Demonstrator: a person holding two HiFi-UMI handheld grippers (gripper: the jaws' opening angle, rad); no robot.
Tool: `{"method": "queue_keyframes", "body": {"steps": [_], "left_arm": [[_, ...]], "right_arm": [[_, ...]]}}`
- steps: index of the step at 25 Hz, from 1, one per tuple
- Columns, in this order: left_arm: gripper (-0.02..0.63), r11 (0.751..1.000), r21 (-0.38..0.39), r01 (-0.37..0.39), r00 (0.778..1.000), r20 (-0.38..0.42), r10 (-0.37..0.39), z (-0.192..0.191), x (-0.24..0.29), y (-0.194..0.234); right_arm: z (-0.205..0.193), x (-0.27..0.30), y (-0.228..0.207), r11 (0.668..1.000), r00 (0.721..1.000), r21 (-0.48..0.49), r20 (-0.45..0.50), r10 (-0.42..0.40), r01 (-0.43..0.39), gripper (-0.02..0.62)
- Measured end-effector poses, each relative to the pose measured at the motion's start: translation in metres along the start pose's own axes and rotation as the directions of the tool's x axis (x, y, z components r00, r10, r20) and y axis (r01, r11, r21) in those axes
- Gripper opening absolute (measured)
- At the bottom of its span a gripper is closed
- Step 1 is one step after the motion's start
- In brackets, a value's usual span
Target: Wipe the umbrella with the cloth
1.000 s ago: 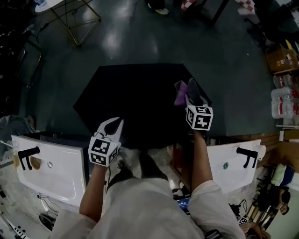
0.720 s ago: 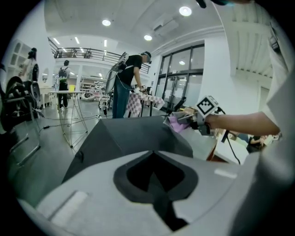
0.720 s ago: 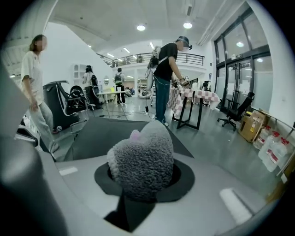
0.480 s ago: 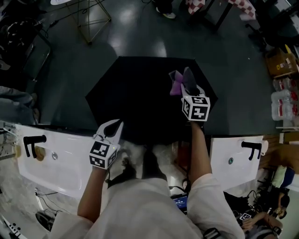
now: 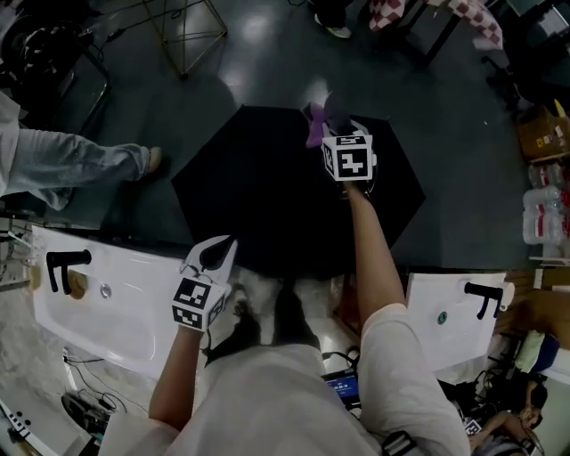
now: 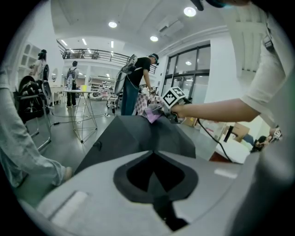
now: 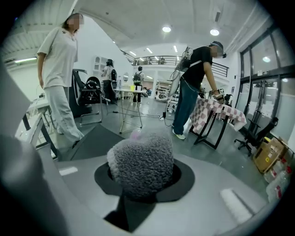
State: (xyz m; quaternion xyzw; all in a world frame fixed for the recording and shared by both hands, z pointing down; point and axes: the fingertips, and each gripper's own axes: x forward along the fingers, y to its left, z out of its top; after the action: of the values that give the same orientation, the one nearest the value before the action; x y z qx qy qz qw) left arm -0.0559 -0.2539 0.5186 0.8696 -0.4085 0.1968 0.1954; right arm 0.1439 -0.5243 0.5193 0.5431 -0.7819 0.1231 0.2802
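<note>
An open black umbrella (image 5: pixel 267 205) rests canopy-up on the dark floor in front of me. My right gripper (image 5: pixel 328 120) reaches out over its far edge and is shut on a fluffy grey and purple cloth (image 5: pixel 315 125). In the right gripper view the cloth (image 7: pixel 143 163) bulges from between the jaws, with an umbrella panel (image 7: pixel 92 140) beyond it. My left gripper (image 5: pixel 223 251) sits at the umbrella's near edge, its jaws together on the black fabric. In the left gripper view the canopy (image 6: pixel 133 136) rises ahead, with the cloth (image 6: pixel 152 114) near its top.
White basins stand at my left (image 5: pixel 98 303) and right (image 5: pixel 450 312). A person's legs (image 5: pixel 80 165) are close to the umbrella's left side. A wire-frame stand (image 5: pixel 187 36) and a table with a checked cover (image 5: pixel 419 9) are beyond. Boxes and bottles (image 5: pixel 543 116) line the right.
My right gripper has carried the cloth forward and leftward over the canopy to its far edge. The left gripper stayed at the near edge. A person's legs came into view at left.
</note>
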Motion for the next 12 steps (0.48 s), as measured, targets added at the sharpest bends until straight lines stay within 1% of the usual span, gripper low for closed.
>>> {"method": "queue_keyframes", "body": {"steps": [2, 5, 12], "left_arm": [[0.005, 1.000, 0.002, 0.001, 1.000, -0.002, -0.001, -0.002, 0.001, 0.002], [0.005, 1.000, 0.004, 0.004, 1.000, -0.004, -0.004, -0.003, 0.005, 0.003], [0.005, 0.999, 0.012, 0.035, 0.999, -0.016, -0.035, -0.008, 0.012, -0.006]], "right_arm": [[-0.007, 0.010, 0.007, 1.000, 1.000, -0.012, -0.027, 0.006, -0.006, 0.121], [-0.023, 0.016, 0.015, 1.000, 0.998, 0.000, -0.053, 0.018, -0.018, 0.121], [-0.064, -0.003, 0.029, 0.999, 0.997, 0.027, -0.070, 0.027, -0.025, 0.123]]}}
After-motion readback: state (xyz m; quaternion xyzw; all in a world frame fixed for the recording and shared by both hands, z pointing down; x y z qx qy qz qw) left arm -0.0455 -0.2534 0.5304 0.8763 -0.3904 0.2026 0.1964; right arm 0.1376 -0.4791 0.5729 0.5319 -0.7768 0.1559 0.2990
